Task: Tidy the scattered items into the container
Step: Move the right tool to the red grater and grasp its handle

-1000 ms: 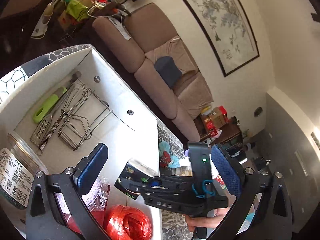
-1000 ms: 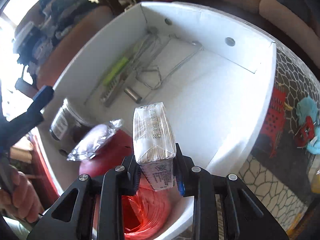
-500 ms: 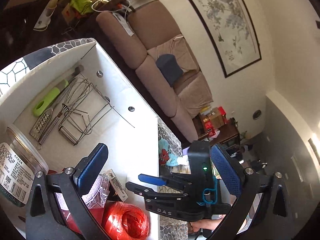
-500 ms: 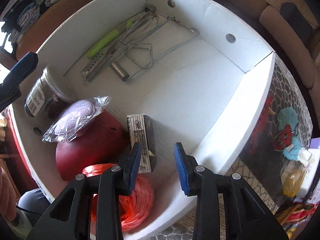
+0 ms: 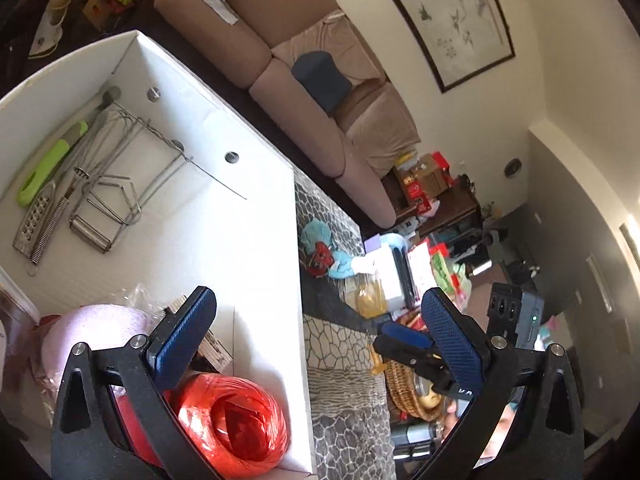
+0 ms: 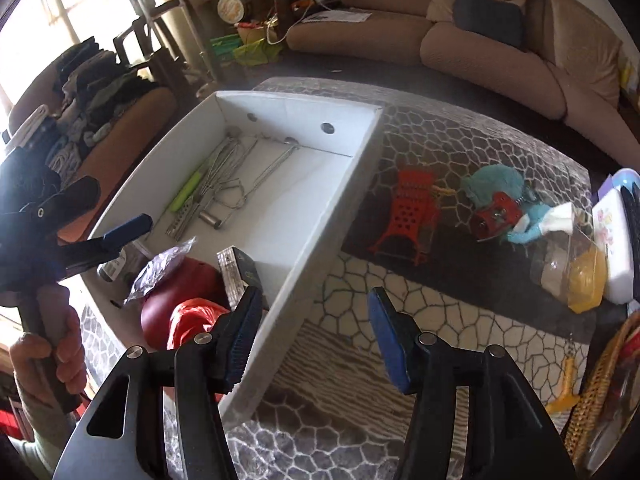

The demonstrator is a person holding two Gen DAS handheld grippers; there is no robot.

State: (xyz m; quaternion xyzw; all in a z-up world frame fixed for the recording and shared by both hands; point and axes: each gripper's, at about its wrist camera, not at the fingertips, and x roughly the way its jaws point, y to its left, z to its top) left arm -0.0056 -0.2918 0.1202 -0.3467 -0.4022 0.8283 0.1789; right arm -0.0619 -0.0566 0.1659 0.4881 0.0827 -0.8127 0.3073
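1. Left wrist view: the left gripper [image 5: 316, 328] stands wide open and holds nothing; its left pad is over the near end of the white container [image 5: 256, 216], its right pad is over the patterned table [image 5: 340, 360]; inside the container a red twine ball [image 5: 232, 424] lies at the near wall, a small packet box [image 5: 212, 344] just behind it, and a green-handled tool [image 5: 48, 168] and wire utensils [image 5: 116, 184] at the far end.

2. Right wrist view: the right gripper [image 6: 310, 340] is empty and its jaws are opening; it hangs above the container's near corner and the table; an orange grater [image 6: 408, 212] and a teal and red toy [image 6: 500, 204] lie on the table outside the container, well apart from the gripper.
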